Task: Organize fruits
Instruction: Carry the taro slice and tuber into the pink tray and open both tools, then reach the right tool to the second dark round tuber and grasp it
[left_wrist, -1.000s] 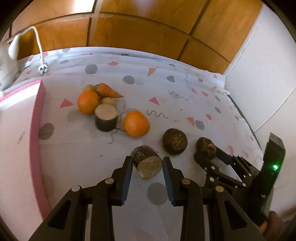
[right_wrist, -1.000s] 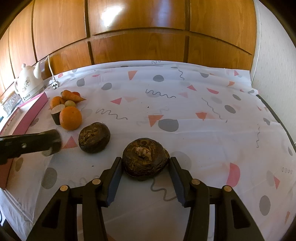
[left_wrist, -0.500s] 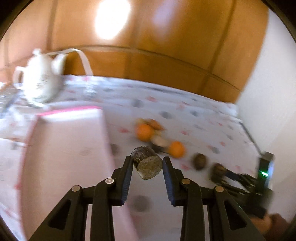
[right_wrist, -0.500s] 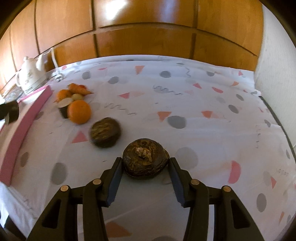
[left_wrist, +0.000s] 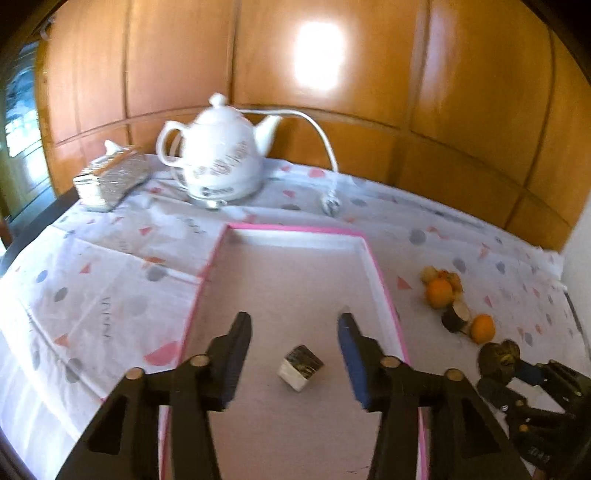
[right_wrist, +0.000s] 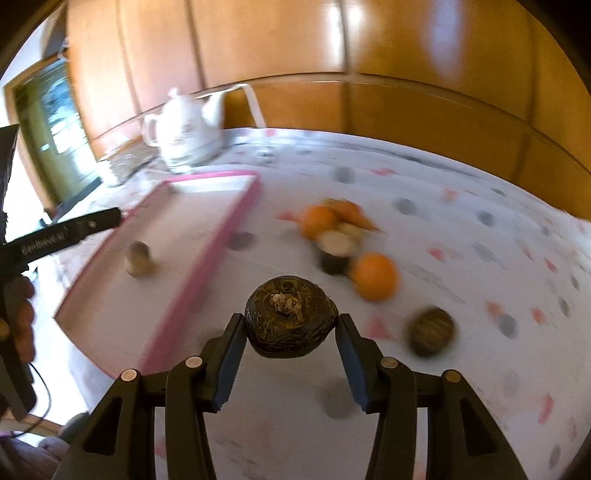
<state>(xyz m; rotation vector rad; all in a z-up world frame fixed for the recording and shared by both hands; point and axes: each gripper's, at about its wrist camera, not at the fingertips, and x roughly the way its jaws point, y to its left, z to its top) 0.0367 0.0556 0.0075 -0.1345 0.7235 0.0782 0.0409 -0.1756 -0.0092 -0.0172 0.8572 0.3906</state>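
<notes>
Room: wood-panelled walls behind a table under a white cloth (left_wrist: 110, 273) printed with pink triangles and grey dots; a white ceramic teapot (left_wrist: 218, 155) stands at the back.
Tray: shallow pink-rimmed box (left_wrist: 380, 273) with a pale floor, lying left of the fruit pile.
Left gripper (left_wrist: 293, 354): jaws have just been opening and now stand apart with nothing pressed between them; the dark-skinned cut chunk with a pale face (left_wrist: 301, 367) lies on the tray floor below the gap.
Right gripper (right_wrist: 290, 350): clamped on a round dark brown fruit with a rough stem scar (right_wrist: 290, 317), carried above the cloth just beside the tray's right rim.
Pile: two oranges (right_wrist: 373, 275), a carrot, a second cut chunk and another dark round fruit (right_wrist: 430, 330) sit on the cloth, well apart from the tray.
Doing it well: I'd judge the right hand should clear the rim, come low over bare floor away from the chunk, then let go gently so the round fruit doesn't roll.
Hard to see: the right-wrist view is smeared, so the pile's smaller pieces blur together; whether the chunk has settled or is rocking I cannot tell; the tray's near end is cut off.
</notes>
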